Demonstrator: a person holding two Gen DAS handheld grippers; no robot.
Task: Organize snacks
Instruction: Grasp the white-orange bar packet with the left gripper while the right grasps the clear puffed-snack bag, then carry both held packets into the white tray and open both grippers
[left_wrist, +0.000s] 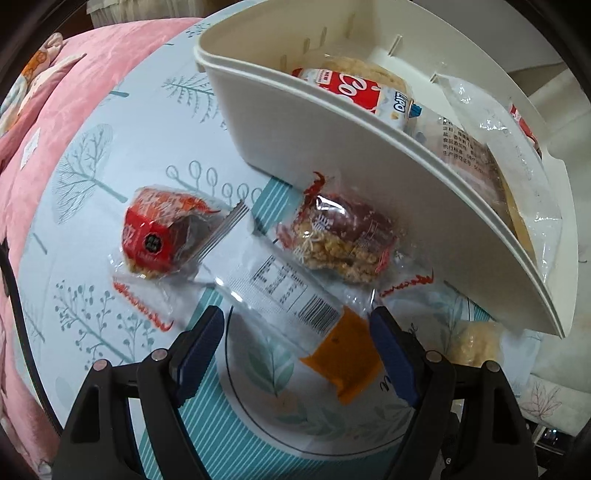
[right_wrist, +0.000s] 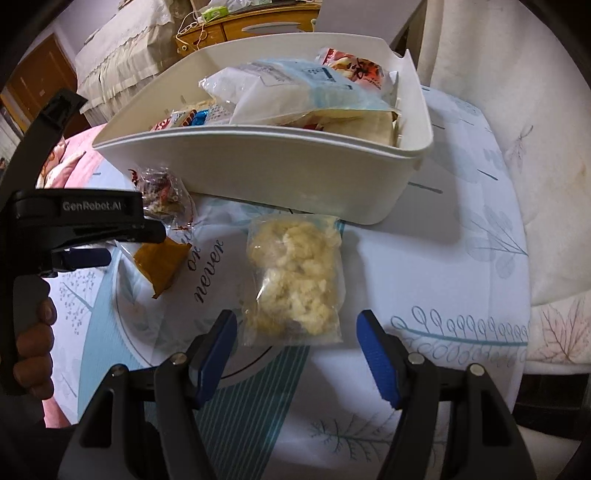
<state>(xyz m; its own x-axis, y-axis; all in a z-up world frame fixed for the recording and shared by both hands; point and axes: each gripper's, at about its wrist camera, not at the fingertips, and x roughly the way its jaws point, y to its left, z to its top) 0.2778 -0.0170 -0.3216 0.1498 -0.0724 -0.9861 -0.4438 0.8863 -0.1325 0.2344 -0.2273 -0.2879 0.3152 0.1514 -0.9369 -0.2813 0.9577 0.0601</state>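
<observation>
Gathering: loose snack packets remain on the patterned surface (left_wrist: 110, 155) in front of the white bin (left_wrist: 332, 155), which already holds several packets.
Left tool (left_wrist: 297, 325): released, jaws spread wide, nothing between them; it hovers over the clear packet with the orange sachet (left_wrist: 341, 354), whose barcoded end lies between the fingers.
Right tool (right_wrist: 297, 330): released as well, jaws apart; the pale yellow snack bag (right_wrist: 293, 280) lies just ahead, its near edge between the fingertips.
Other loose items: a red-wrapped cake (left_wrist: 159, 236) to the left and a crumbly snack in a clear wrapper (left_wrist: 343, 240) touching the bin's front wall.
Step in hand: judged to be each tool closing on the packet before it, then lifting it over the bin's rim.
Doing it well, right: lower until the fingers straddle the bag's body, not just its thin sealed edge, and close gently, since the contents look crumbly.
Doing it well, left: grip the orange sachet end, which looks firmer than the slippery clear film.
Placing: lift clear of the rim before moving forward; the bin looks full on the right, so the left part seems the better drop spot.
</observation>
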